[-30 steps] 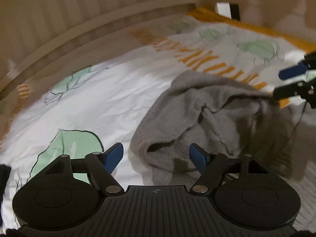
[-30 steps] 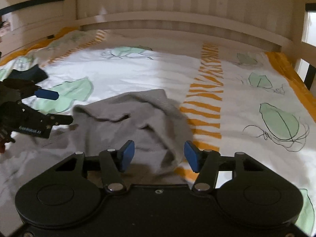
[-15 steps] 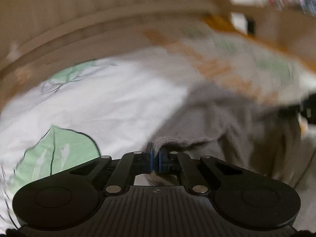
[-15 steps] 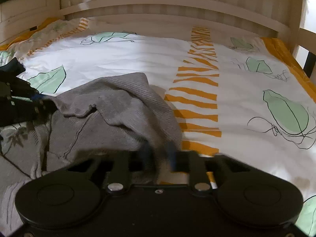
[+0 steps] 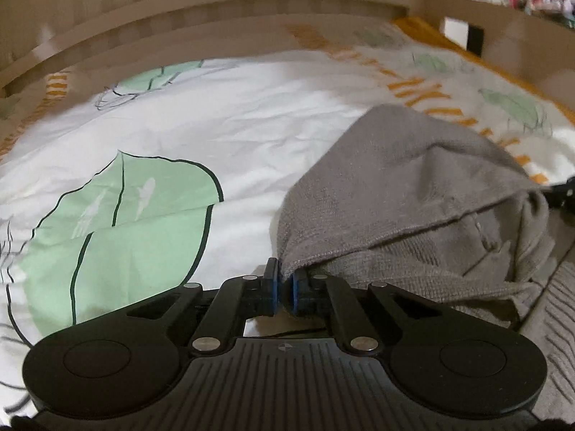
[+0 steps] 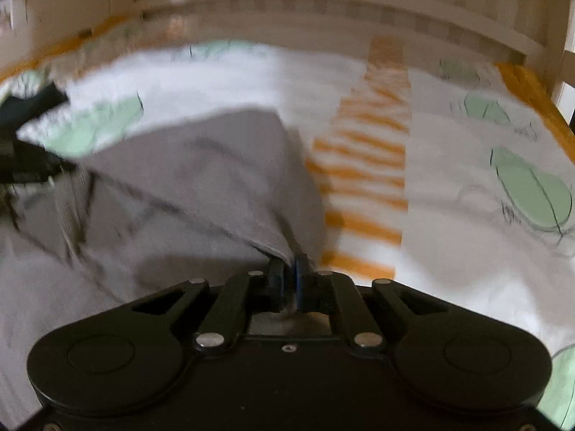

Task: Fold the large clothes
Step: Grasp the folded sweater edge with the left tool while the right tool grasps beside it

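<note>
A grey knitted garment [image 5: 402, 194] lies on a bed with a white sheet printed with green leaves and orange stripes. My left gripper [image 5: 284, 280] is shut on the garment's near left edge, and the fabric stretches taut away to the right. In the right wrist view the same grey garment [image 6: 201, 179] is blurred. My right gripper [image 6: 289, 276] is shut on its right corner, lifted off the sheet. The other gripper shows dark at the left edge [image 6: 25, 165] of that view.
A wooden slatted bed rail [image 5: 215, 10] curves round the far side of the bed. The sheet [image 5: 215, 125] spreads wide to the left and beyond the garment. An orange striped band [image 6: 370, 165] runs just right of the garment.
Both grippers were open beside the garment one second ago. They closed on its edges and have since lifted and pulled the fabric taut between them.
</note>
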The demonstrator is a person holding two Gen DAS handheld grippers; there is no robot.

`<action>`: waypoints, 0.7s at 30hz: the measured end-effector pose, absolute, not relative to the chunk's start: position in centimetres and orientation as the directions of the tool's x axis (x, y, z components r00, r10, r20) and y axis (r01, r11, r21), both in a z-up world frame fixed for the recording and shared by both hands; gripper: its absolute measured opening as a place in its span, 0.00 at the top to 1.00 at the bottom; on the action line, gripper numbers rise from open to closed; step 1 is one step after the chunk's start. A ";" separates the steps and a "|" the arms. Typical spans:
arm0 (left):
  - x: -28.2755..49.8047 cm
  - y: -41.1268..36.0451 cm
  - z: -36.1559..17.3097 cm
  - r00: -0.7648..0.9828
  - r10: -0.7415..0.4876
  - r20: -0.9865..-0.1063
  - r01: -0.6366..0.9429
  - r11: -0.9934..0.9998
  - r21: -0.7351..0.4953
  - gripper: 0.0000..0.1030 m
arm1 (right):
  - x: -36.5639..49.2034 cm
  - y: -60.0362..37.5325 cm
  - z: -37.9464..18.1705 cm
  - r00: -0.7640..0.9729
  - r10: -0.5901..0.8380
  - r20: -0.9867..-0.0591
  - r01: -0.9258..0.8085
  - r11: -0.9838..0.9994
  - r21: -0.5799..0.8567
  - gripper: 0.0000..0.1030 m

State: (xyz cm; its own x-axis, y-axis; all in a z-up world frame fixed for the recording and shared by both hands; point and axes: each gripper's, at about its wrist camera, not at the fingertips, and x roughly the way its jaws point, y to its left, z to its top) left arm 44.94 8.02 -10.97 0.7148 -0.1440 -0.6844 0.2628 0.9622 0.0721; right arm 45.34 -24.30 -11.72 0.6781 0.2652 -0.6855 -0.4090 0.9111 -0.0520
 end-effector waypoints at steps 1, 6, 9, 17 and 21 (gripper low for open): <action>45.1 7.8 -10.7 0.705 -0.136 -0.696 0.283 0.954 0.099 0.89 | 45.3 -24.4 -11.6 0.681 0.266 -0.682 -0.404 0.914 -0.047 0.88; 43.4 8.6 -8.0 0.693 -0.193 -0.694 0.370 0.922 0.113 0.67 | 44.6 -24.8 -10.3 0.670 0.280 -0.688 -0.416 0.909 -0.035 0.47; 41.8 9.5 -6.0 0.704 -0.250 -0.665 0.391 0.918 0.069 0.54 | 43.4 -26.0 -9.2 0.652 0.324 -0.686 -0.426 0.904 0.022 0.40; 45.2 7.1 -4.7 0.775 -0.251 -0.580 0.280 0.959 -0.042 0.50 | 44.7 -26.4 -6.8 0.715 0.414 -0.563 -0.361 0.909 0.211 0.62; 47.3 5.4 -7.3 0.753 -0.220 -0.620 0.245 0.968 -0.046 0.50 | 47.4 -24.7 -7.8 0.722 0.373 -0.583 -0.314 0.927 0.205 0.71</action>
